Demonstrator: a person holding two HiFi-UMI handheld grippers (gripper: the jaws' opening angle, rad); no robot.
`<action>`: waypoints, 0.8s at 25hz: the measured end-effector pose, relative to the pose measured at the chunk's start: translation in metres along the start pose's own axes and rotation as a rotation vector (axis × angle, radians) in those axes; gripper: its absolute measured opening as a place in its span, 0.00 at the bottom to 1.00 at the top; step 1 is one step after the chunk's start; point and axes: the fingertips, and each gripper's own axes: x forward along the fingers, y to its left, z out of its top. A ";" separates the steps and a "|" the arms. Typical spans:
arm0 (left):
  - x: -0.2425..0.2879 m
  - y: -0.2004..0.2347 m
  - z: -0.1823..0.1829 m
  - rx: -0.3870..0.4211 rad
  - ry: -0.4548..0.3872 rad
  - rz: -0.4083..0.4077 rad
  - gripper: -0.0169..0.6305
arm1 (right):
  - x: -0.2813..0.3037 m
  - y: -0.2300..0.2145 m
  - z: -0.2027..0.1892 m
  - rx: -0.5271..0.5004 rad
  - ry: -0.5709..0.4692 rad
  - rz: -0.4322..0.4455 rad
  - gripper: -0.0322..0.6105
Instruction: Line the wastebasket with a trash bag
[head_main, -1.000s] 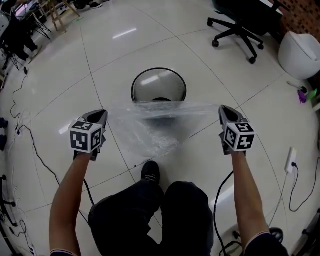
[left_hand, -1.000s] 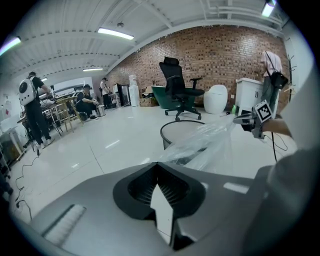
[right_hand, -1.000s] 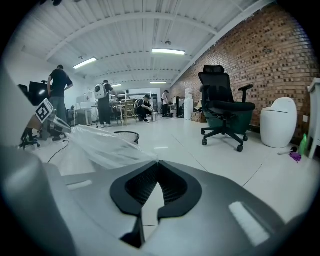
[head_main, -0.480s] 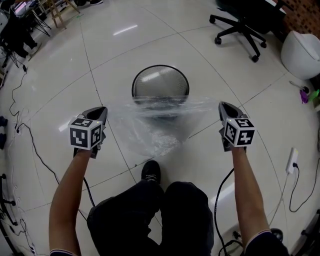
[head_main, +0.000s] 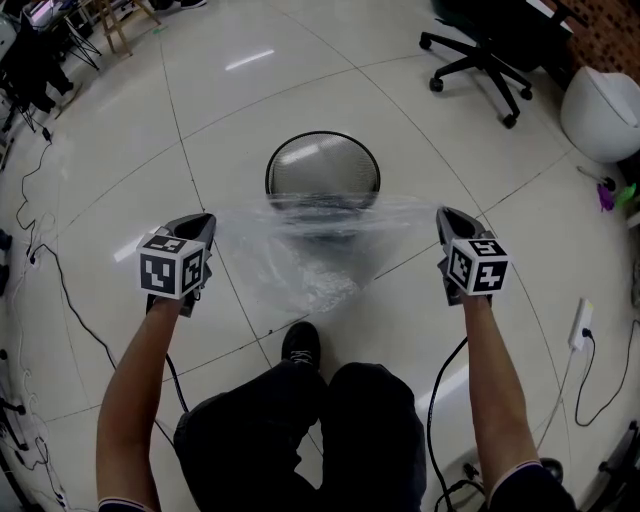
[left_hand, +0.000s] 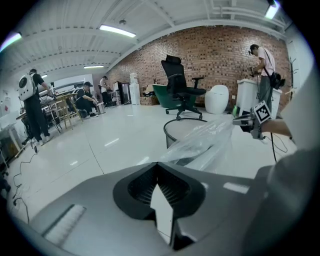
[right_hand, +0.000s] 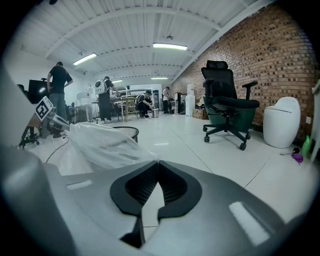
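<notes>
The left gripper (head_main: 205, 222) and right gripper (head_main: 443, 215) each pinch a clear, crinkly trash bag (head_main: 300, 255), stretched between them. A round, black-rimmed wastebasket (head_main: 345, 165) stands beyond.

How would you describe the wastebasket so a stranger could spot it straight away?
Start on the glossy white floor, straight ahead of the person's black shoe. The wastebasket stands just beyond the clear trash bag stretched between the left claw and right claw. Unlike the wheeled office chair nearby, it is round, dark-rimmed and open-topped.
</notes>
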 end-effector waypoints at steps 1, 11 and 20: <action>0.000 0.000 -0.002 0.000 0.003 0.000 0.05 | 0.000 0.000 -0.001 0.000 0.003 0.000 0.05; 0.001 -0.005 -0.023 0.001 0.050 -0.011 0.05 | -0.001 0.002 -0.019 0.004 0.036 0.004 0.05; -0.001 -0.015 -0.054 0.016 0.115 -0.023 0.05 | -0.006 0.009 -0.046 0.011 0.079 0.020 0.05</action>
